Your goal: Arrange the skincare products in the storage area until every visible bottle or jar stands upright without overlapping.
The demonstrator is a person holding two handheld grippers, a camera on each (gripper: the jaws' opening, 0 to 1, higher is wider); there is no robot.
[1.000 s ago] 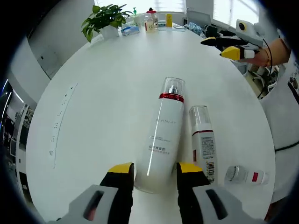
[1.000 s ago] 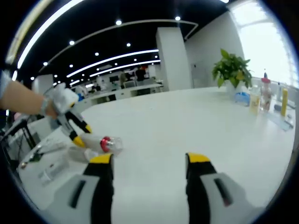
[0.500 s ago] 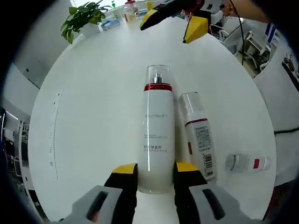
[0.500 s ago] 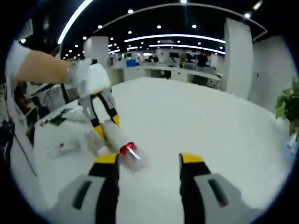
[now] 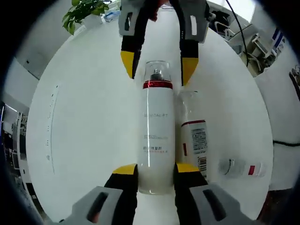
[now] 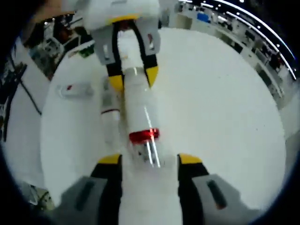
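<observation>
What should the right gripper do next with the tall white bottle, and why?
Probably close the right gripper on the clear cap. The tall white bottle lies flat, its base between the left gripper jaws, and the open right jaws straddle the cap end, so both could tip it upright.

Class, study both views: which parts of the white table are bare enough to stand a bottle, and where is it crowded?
Bare: the wide stretch of table beside the tall bottle, up to the plant. Crowded: its other side, with the smaller bottle, small tube and both grippers.
</observation>
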